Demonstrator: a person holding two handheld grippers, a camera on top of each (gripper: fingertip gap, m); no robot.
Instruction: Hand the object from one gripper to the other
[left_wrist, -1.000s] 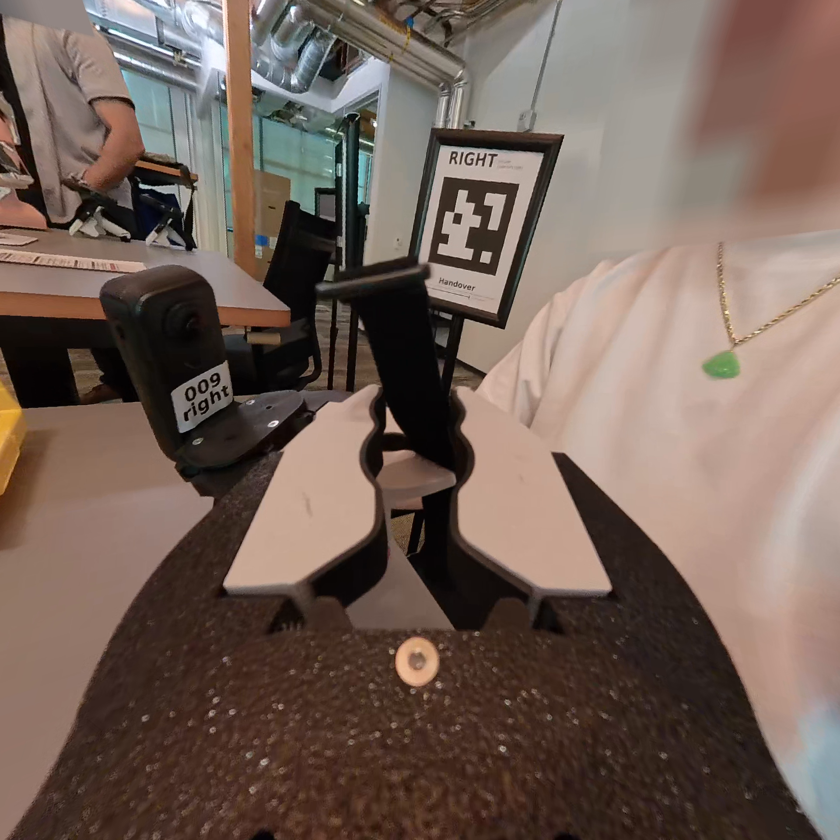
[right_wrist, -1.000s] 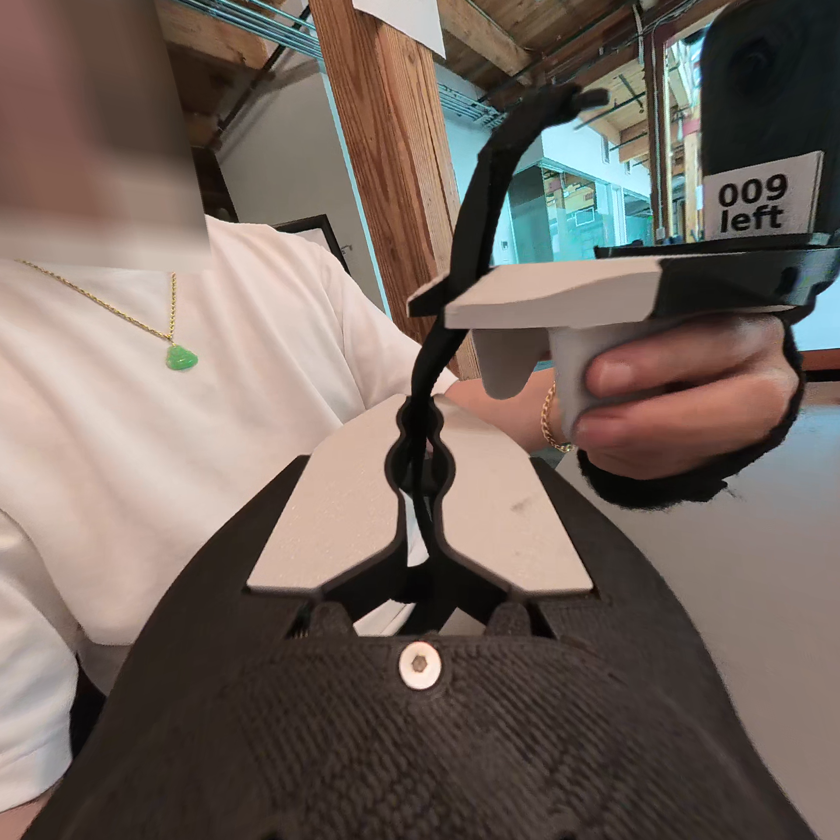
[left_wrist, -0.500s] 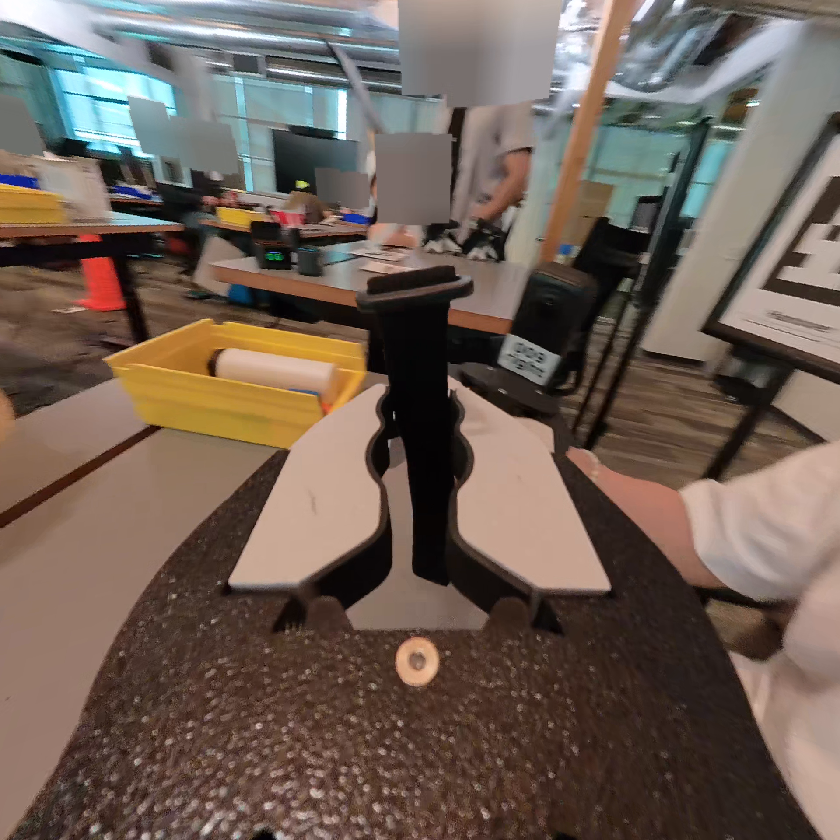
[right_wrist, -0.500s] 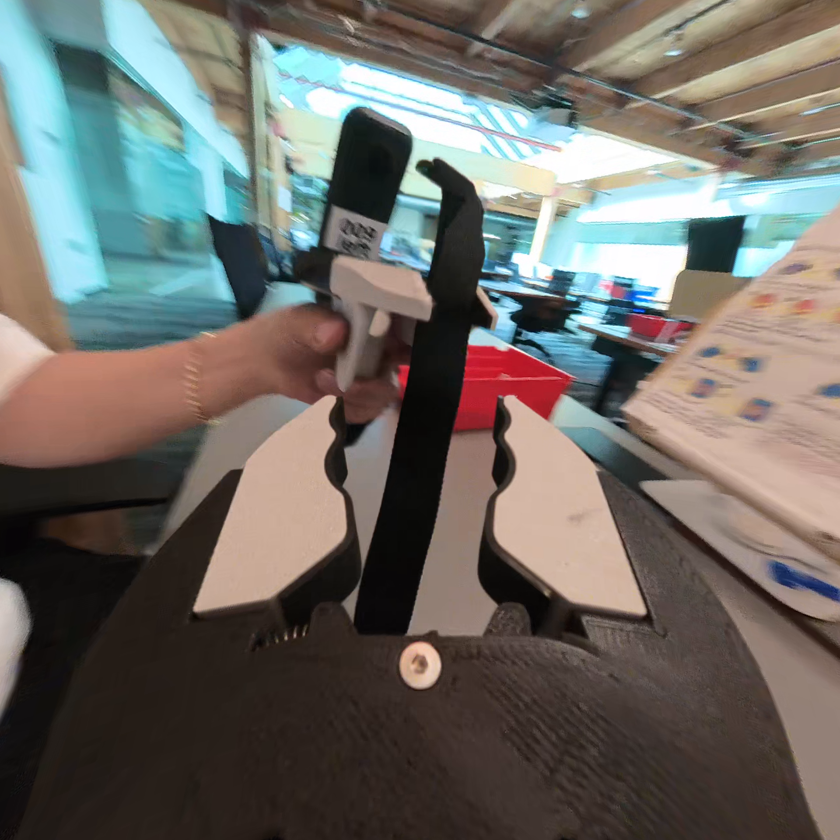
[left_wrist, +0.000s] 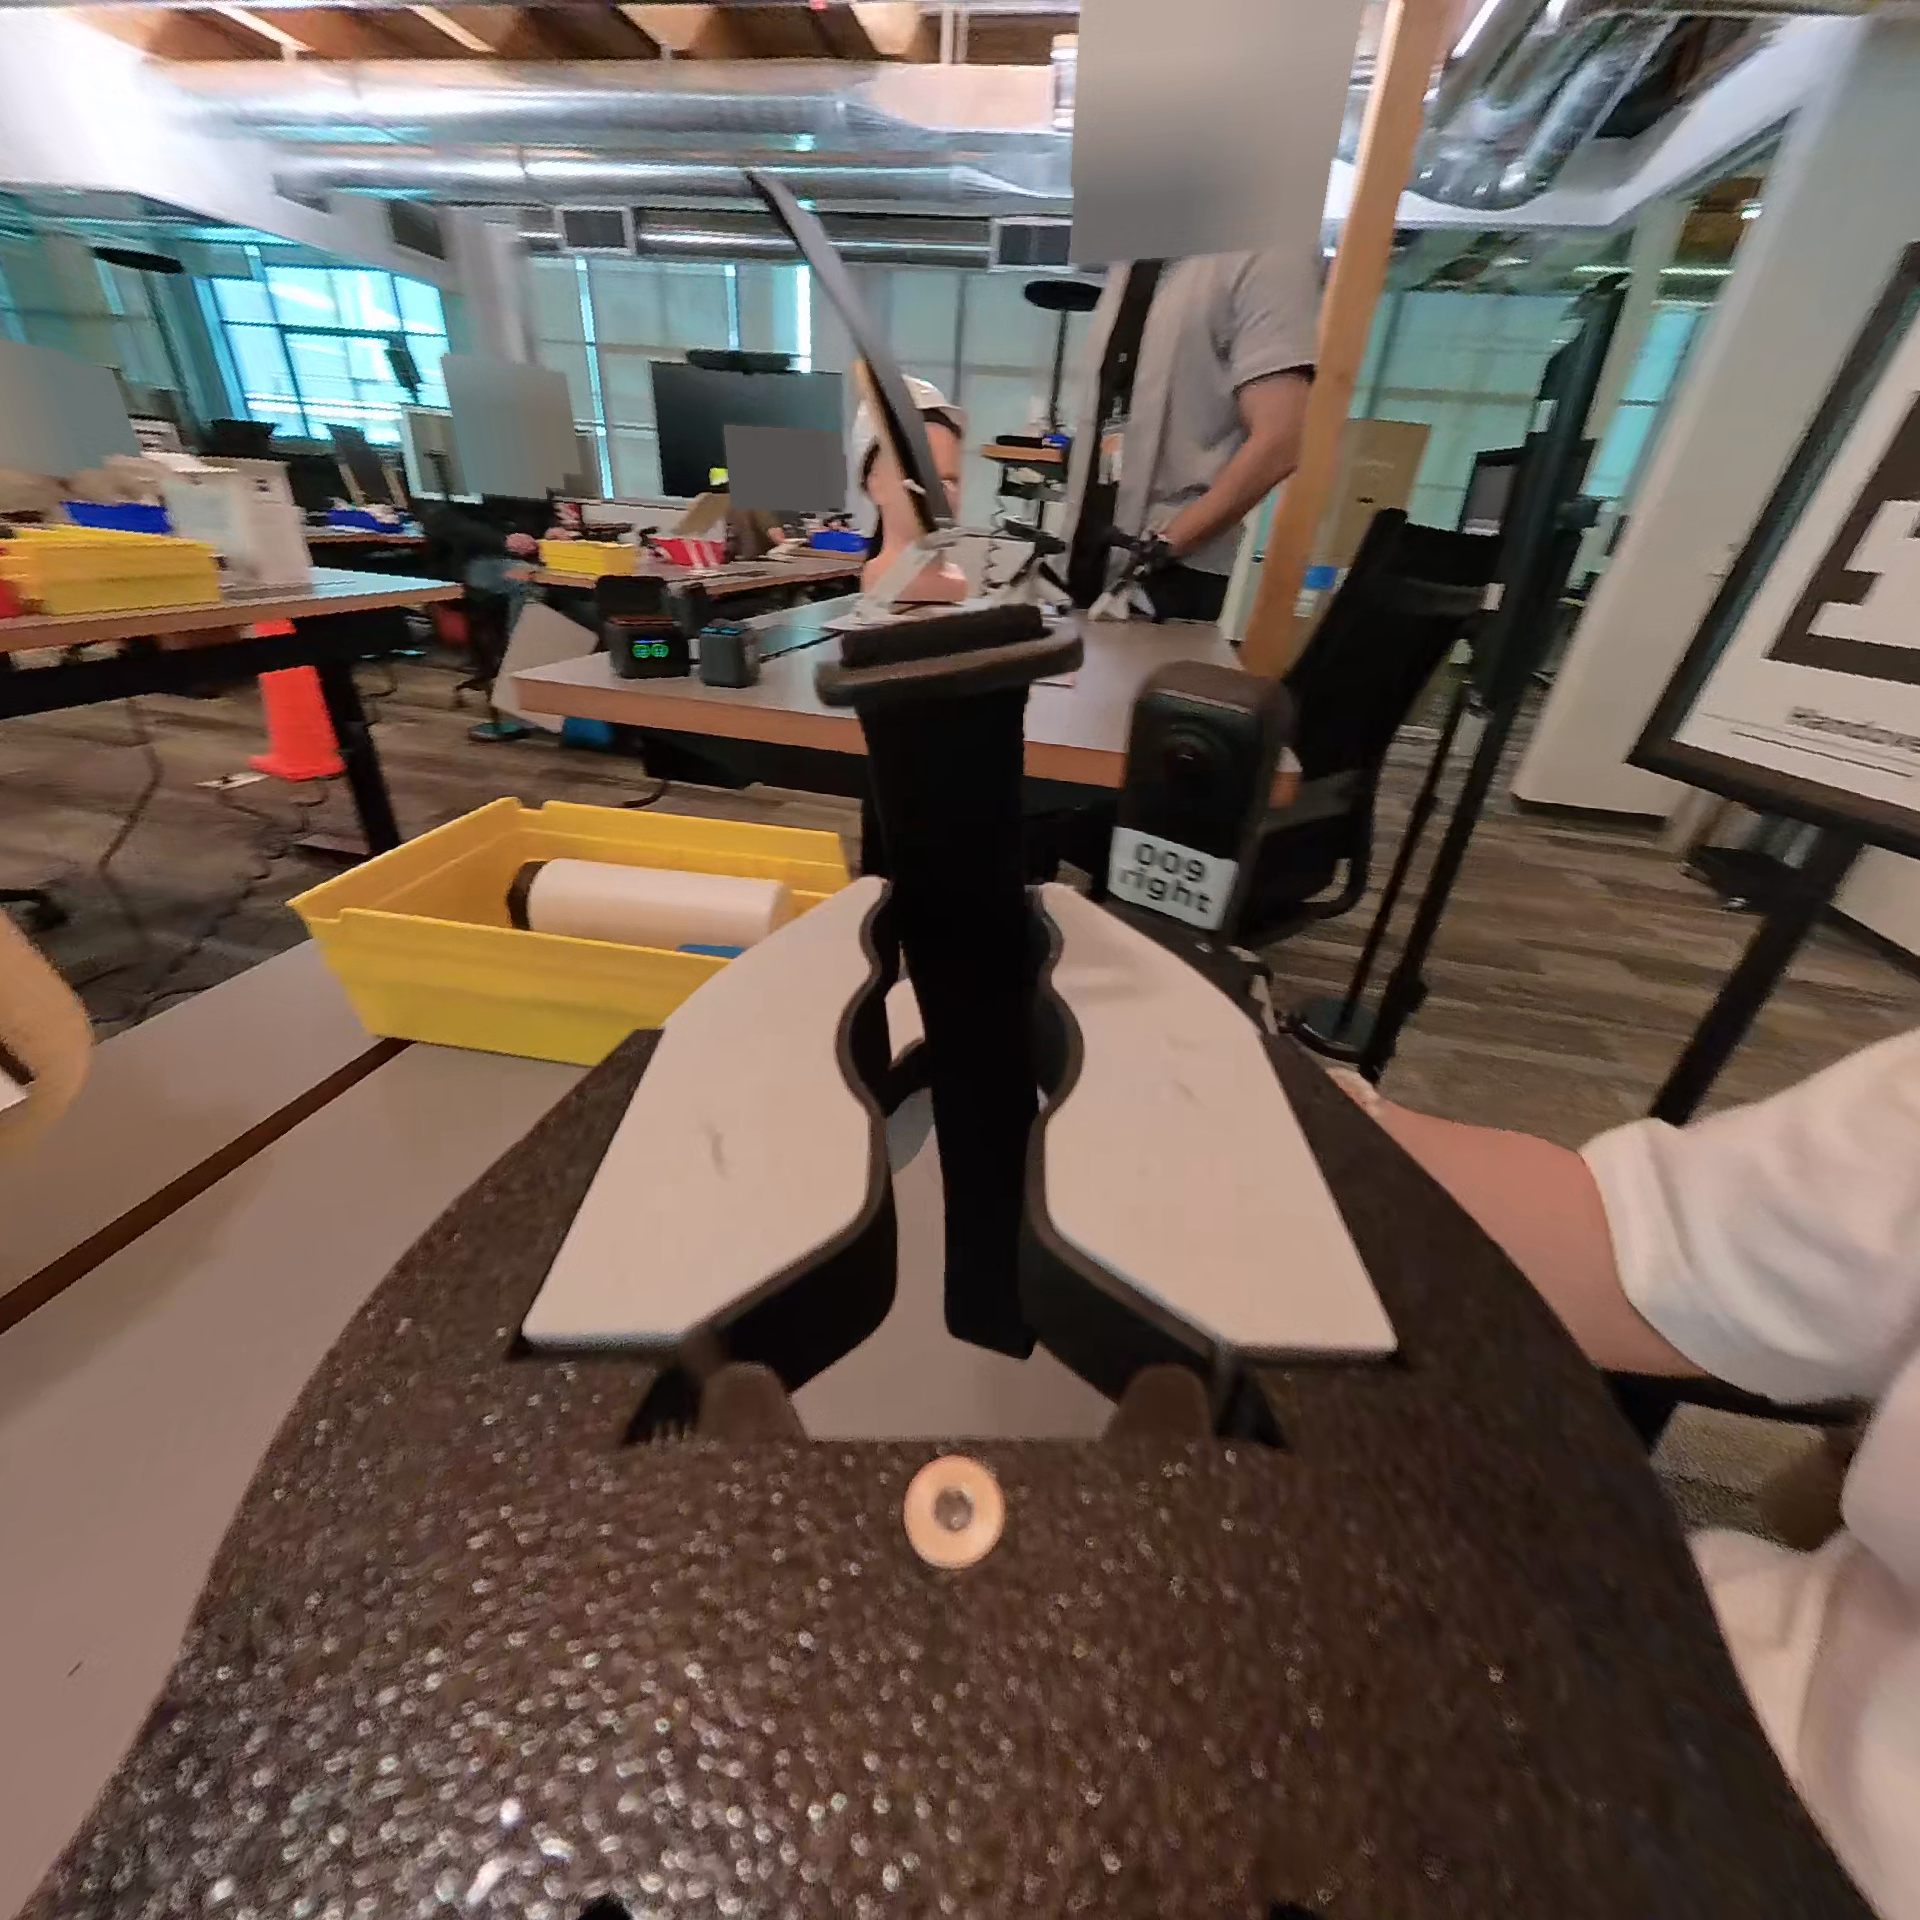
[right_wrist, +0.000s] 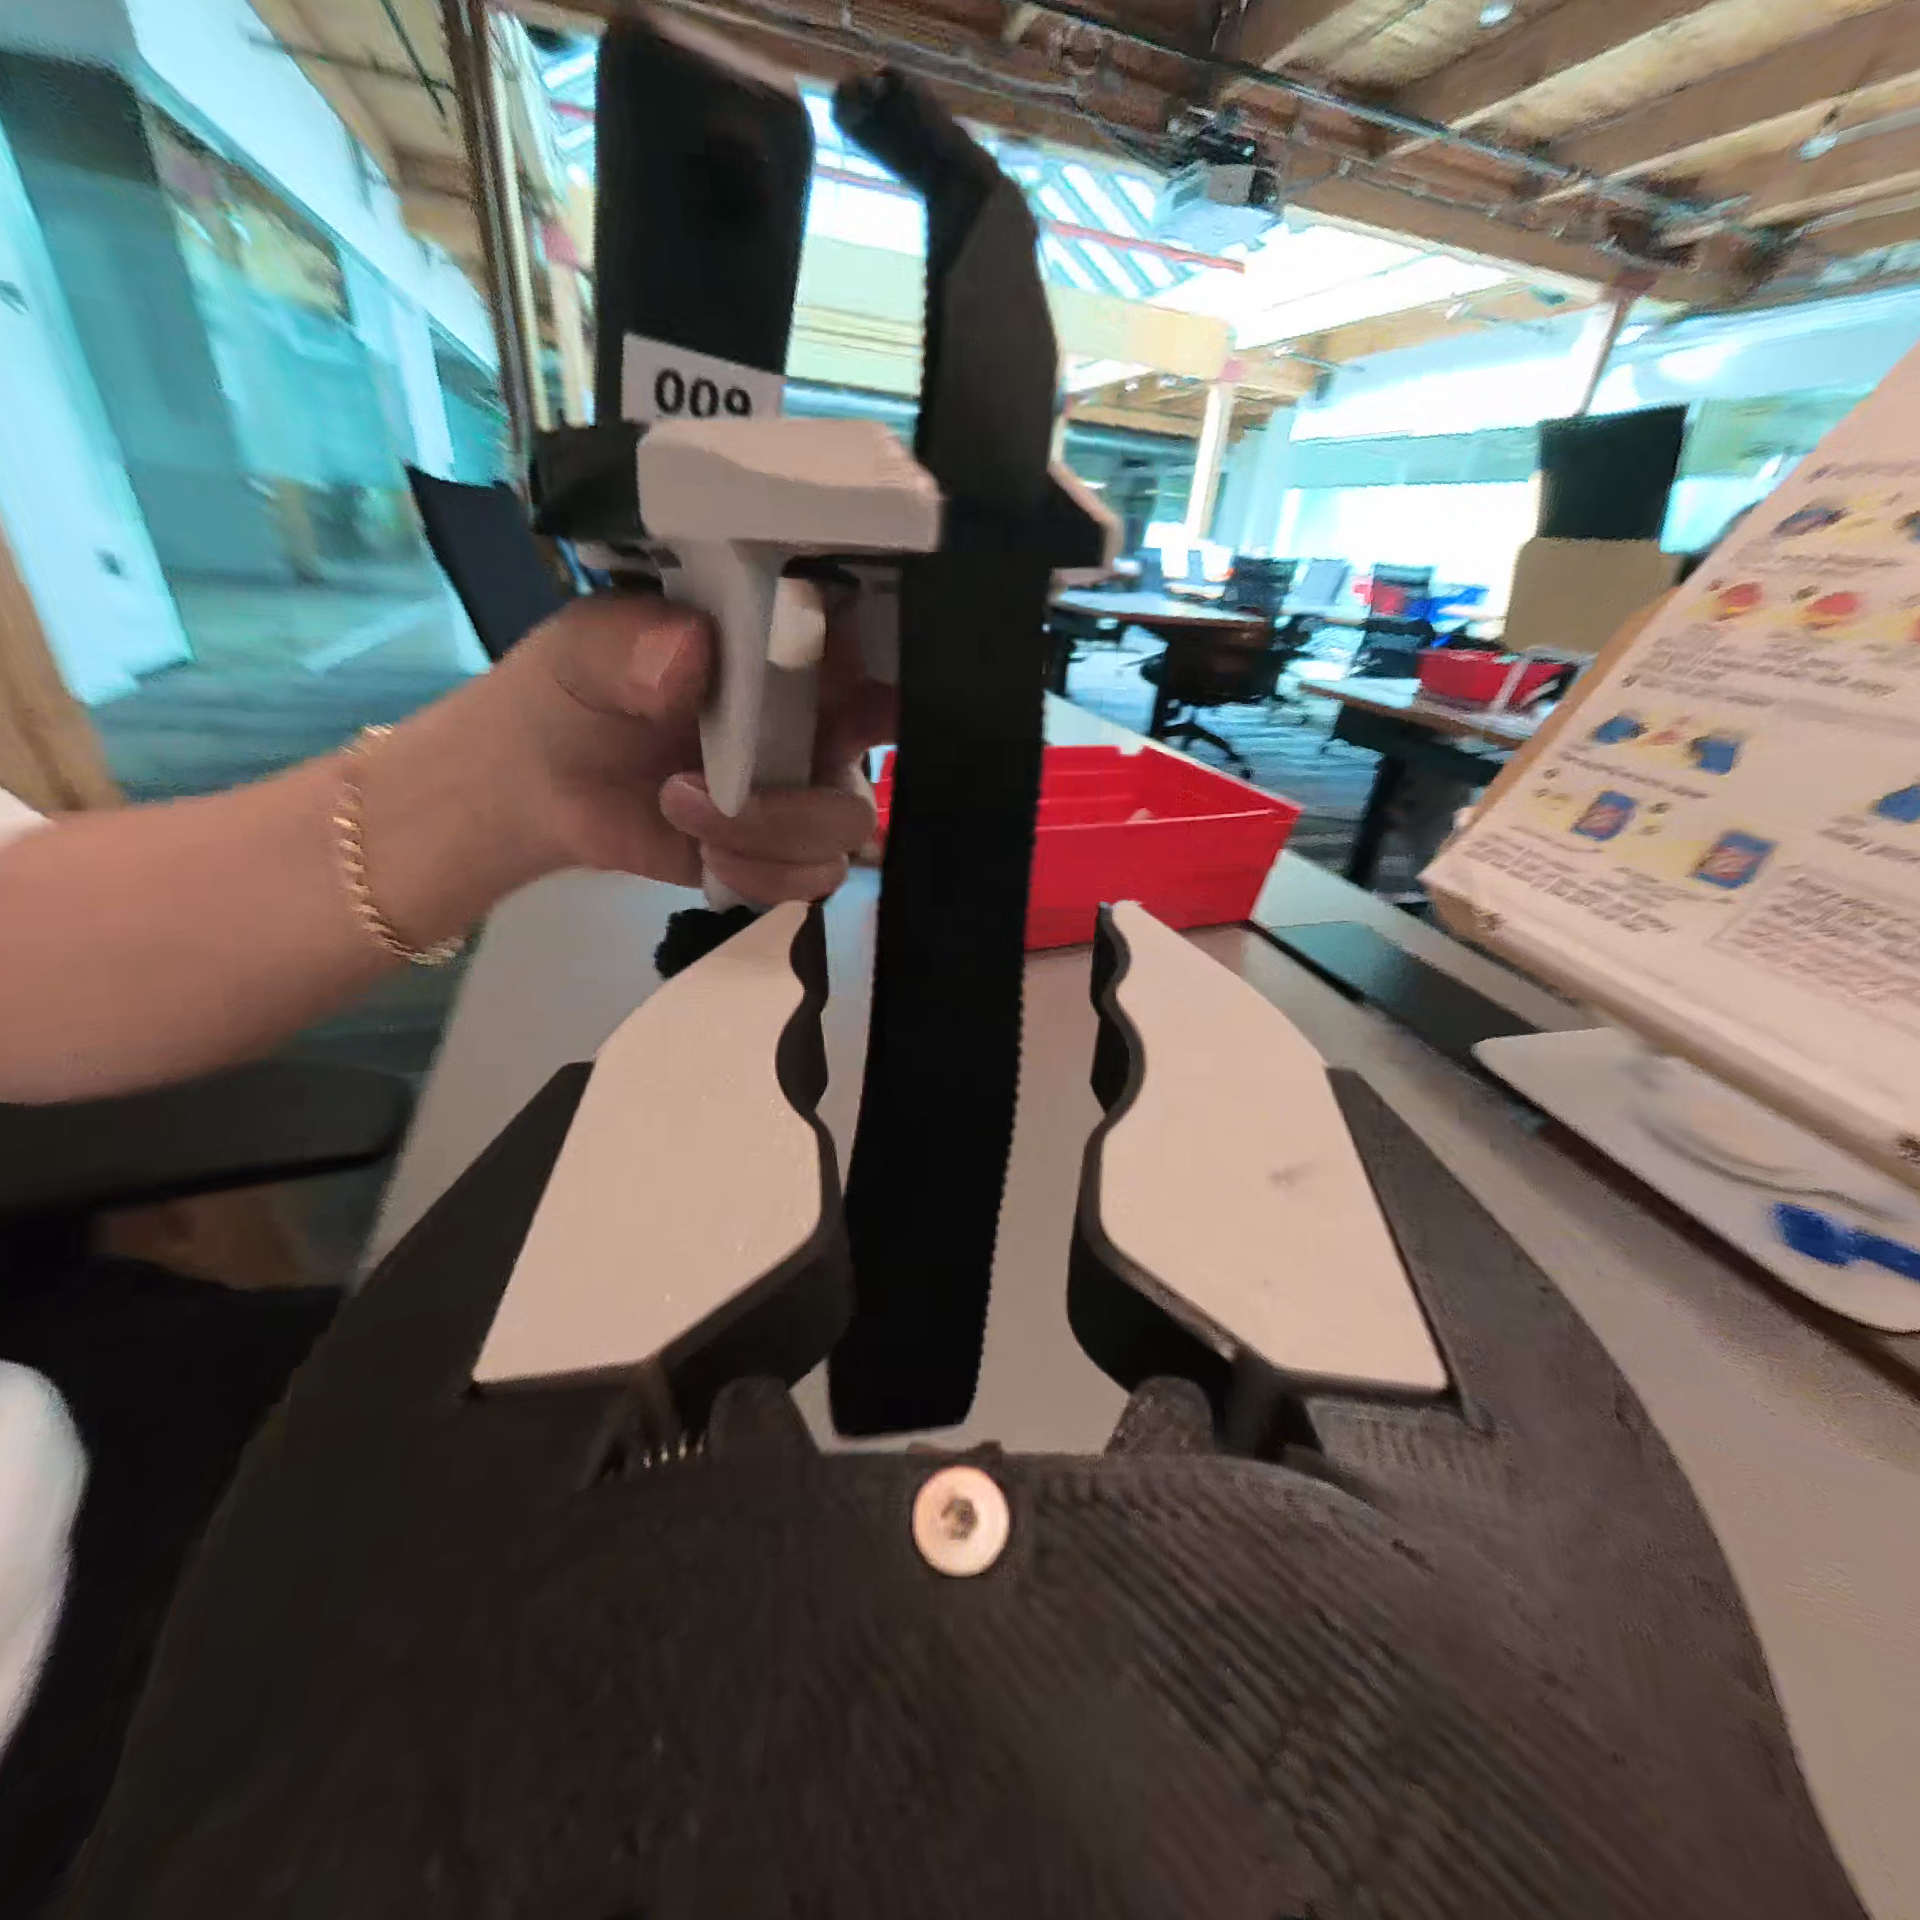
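Between the pale fingers of the left gripper (left_wrist: 961, 997) stands a black strap (left_wrist: 961, 1039) — upright, pinched at the wavy fingertips, its flat end piece fanning out above them and its lower end hanging free in the gap near the gripper body. From the right wrist view the same strap runs up the middle of the picture to the left gripper, which a hand (right_wrist: 665, 758) holds by its white handle at far left. The right gripper (right_wrist: 961, 966) has its fingers spread wide on either side of the strap; the left finger's inner edge lies close to the strap lower down, whether touching I cannot tell, while the right finger stands clear of it — so only the left gripper carries it.

A yellow bin (left_wrist: 468, 966) with a white roll (left_wrist: 644, 899) sits on the grey table (left_wrist: 208, 1299) at far left; a red bin (right_wrist: 1164, 831) lies beyond the right gripper, and an illustrated sheet (right_wrist: 1714, 779) leans at the right edge.
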